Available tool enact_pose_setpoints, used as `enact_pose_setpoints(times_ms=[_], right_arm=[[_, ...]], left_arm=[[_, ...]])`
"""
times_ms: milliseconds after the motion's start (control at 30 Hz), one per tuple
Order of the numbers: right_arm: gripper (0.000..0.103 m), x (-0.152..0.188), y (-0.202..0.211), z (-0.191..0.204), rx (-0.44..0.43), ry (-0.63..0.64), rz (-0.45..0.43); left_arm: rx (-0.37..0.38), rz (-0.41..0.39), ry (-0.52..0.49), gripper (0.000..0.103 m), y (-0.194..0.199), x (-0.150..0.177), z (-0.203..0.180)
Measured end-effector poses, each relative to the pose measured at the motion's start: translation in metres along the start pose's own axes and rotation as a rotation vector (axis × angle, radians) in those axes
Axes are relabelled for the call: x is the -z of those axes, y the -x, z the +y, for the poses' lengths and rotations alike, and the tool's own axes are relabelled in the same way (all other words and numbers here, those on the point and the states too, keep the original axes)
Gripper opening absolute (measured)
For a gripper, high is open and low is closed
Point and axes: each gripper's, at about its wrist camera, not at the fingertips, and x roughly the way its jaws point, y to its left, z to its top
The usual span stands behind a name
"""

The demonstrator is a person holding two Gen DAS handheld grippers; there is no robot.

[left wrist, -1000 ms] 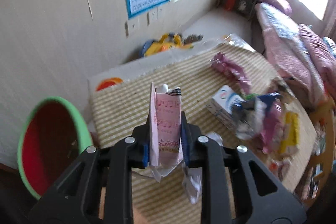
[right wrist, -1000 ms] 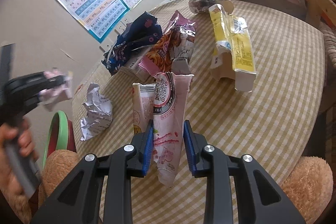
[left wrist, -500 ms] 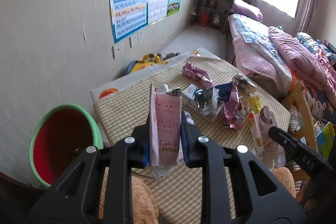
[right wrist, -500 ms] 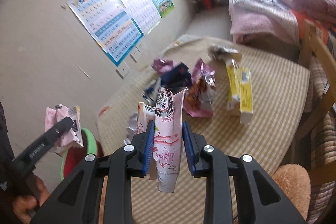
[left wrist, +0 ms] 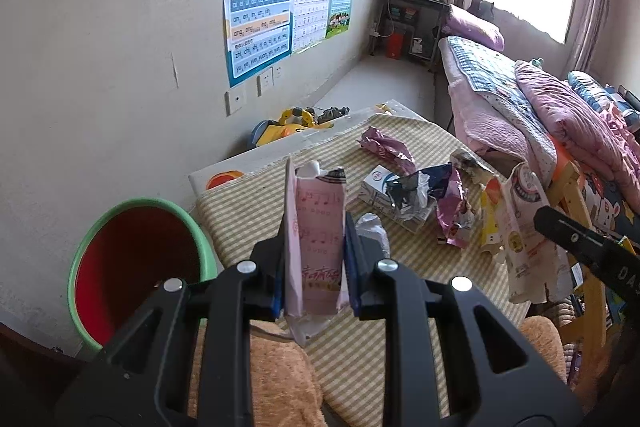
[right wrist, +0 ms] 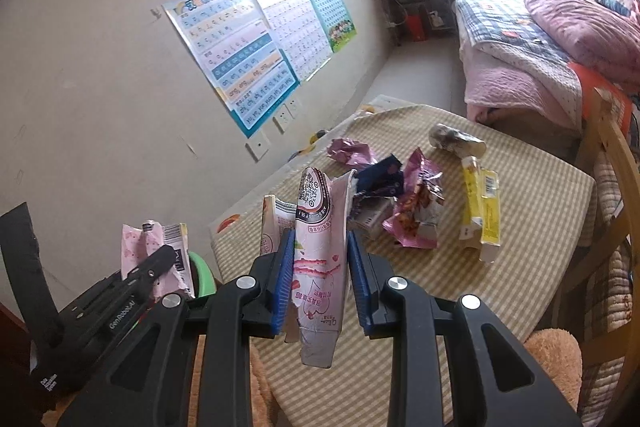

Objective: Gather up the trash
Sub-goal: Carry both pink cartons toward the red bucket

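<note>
My left gripper [left wrist: 314, 259] is shut on a pink milk carton [left wrist: 318, 239] with music notes, held above the near table edge, right of a green-rimmed red trash bin [left wrist: 136, 259]. My right gripper [right wrist: 320, 267] is shut on a flattened pink and white wrapper [right wrist: 318, 267], held above the table. The left gripper with its carton [right wrist: 154, 251] shows at the left of the right wrist view, over the bin's green rim [right wrist: 200, 271]. The right gripper's wrapper [left wrist: 524, 227] shows at the right of the left wrist view.
On the checked tablecloth [right wrist: 520, 247] lie a yellow box [right wrist: 482, 207], pink and dark snack wrappers [right wrist: 416, 215], a crumpled purple wrapper [right wrist: 350, 151], a small white carton [left wrist: 380, 187] and crumpled paper [left wrist: 374, 227]. A wooden chair [right wrist: 608, 155] and a bed [right wrist: 540, 39] stand to the right.
Both grippers have risen and pulled back from the table with their trash still held. The left gripper has come nearer the bin.
</note>
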Motion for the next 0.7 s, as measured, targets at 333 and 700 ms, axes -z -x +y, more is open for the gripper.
enact_pose_setpoints(times_ms=[333,700], right_arm=[[0.026,-0.001,-0.003,0.024,-0.024,0.049,0.003],[0.026,-0.002,-0.009,0.048,-0.042,0.095,0.012]], left_arm=[[-0.035,-0.019,0.034,0.023,0.006,-0.001,0.024],[-0.074,-0.031,0.077,0.023,0.01,-0.001,0.051]])
